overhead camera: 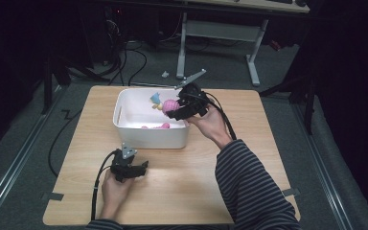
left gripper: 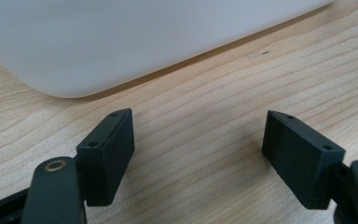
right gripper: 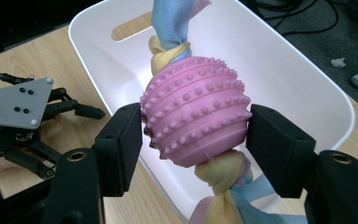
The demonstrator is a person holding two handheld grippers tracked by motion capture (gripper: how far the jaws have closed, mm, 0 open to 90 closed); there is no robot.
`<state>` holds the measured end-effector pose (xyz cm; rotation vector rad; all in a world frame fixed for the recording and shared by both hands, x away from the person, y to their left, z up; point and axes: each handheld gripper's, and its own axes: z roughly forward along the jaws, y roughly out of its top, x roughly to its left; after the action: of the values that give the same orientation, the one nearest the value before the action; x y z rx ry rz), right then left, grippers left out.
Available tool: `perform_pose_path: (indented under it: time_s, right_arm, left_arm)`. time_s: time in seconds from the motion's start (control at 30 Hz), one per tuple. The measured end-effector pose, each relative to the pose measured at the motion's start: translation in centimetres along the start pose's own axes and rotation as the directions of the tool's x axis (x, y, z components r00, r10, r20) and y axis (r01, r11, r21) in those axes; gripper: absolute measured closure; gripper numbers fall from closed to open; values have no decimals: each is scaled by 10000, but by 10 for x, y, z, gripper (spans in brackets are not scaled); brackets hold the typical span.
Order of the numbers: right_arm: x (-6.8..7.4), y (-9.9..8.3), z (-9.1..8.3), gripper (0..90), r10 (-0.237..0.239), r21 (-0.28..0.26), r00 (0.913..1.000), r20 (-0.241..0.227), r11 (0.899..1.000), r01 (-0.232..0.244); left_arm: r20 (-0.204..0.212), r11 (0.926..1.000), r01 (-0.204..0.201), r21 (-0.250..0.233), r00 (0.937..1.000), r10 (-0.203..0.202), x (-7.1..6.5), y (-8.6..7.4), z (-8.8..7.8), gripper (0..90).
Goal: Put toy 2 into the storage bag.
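The right hand-held gripper (right gripper: 196, 135) clamps a pink ball toy (right gripper: 196, 119) over the white bin (overhead camera: 151, 132) at the table's (overhead camera: 220, 191) far edge; the left hand-held gripper (left gripper: 198, 154) gapes empty on bare table nearer the front.

The light wooden table (overhead camera: 230, 172), a rounded-corner top with a visible grain, stands on a grey carpeted floor (overhead camera: 24, 158). Directly on it sits a white rectangular plastic bin (overhead camera: 149, 132) with a slot handle in its short wall, placed toward the far left part of the top. In the left gripper view the bin's rounded lower corner (left gripper: 65, 70) meets the wood, throwing a thin shadow along its base. The left gripper (overhead camera: 135, 168) lies low over the near left part of the table, in front of the bin and apart from it.
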<state>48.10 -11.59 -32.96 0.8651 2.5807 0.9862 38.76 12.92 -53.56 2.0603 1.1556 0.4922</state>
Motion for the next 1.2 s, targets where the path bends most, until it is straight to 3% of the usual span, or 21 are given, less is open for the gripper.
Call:
perform_pose_path:
  time_s: [0.47, 0.67, 0.93, 1.2]
  right_arm:
    - [13, 6, 35, 362, -213, 677, 9980, -595, 9974, 253]
    - [14, 3, 41, 358, -129, 838, 9964, -839, 9963, 200]
    - [16, 1, 42, 343, -231, 871, 9960, -865, 9957, 307]
    - [14, -5, 27, 294, -61, 287, 9990, -442, 9996, 74]
  left_arm:
    - [-2, 10000, -7, 4, 10000, 7, 0, 0, 0, 254]
    - [-1, 10000, -6, 4, 10000, 6, 0, 0, 0, 254]
    - [-2, 10000, -5, 2, 10000, 5, 0, 0, 0, 254]
    - [-6, 10000, -8, -3, 10000, 8, 0, 0, 0, 252]
